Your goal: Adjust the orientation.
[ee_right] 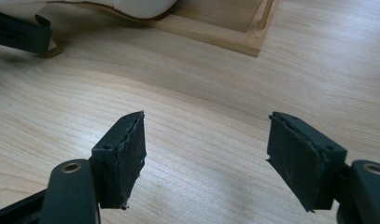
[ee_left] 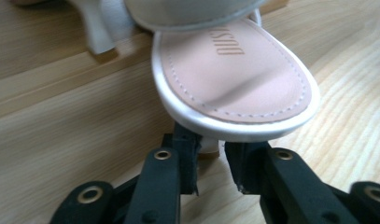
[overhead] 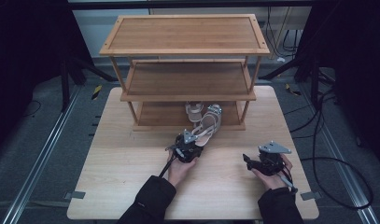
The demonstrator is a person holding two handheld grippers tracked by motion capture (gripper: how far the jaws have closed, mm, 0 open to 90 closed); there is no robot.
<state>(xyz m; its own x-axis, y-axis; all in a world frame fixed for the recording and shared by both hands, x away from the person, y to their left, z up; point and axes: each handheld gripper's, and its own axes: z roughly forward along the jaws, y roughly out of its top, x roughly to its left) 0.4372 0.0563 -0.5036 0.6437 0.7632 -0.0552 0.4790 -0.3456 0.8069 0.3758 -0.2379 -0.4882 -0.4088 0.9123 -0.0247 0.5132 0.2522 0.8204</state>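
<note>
Left claw (ee_left: 211, 163) is pinched on the heel stub under the sandal (ee_left: 234, 74), at the rack's (overhead: 185, 70) front edge, toe end over the bottom shelf. Right claw (ee_right: 206, 158) is spread, empty, on the table (overhead: 122, 163) right of the rack. Risk: thin grip w/ the shoe's weight far out front, so it could pivot or slip and knock the 2nd sandal (overhead: 193, 112) on that shelf.

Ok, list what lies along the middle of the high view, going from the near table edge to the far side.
Left sleeve → left hand → left tool → heeled sandal in its grip → second sandal on the bottom shelf → middle shelf → top shelf of the wooden shoe rack.
</note>
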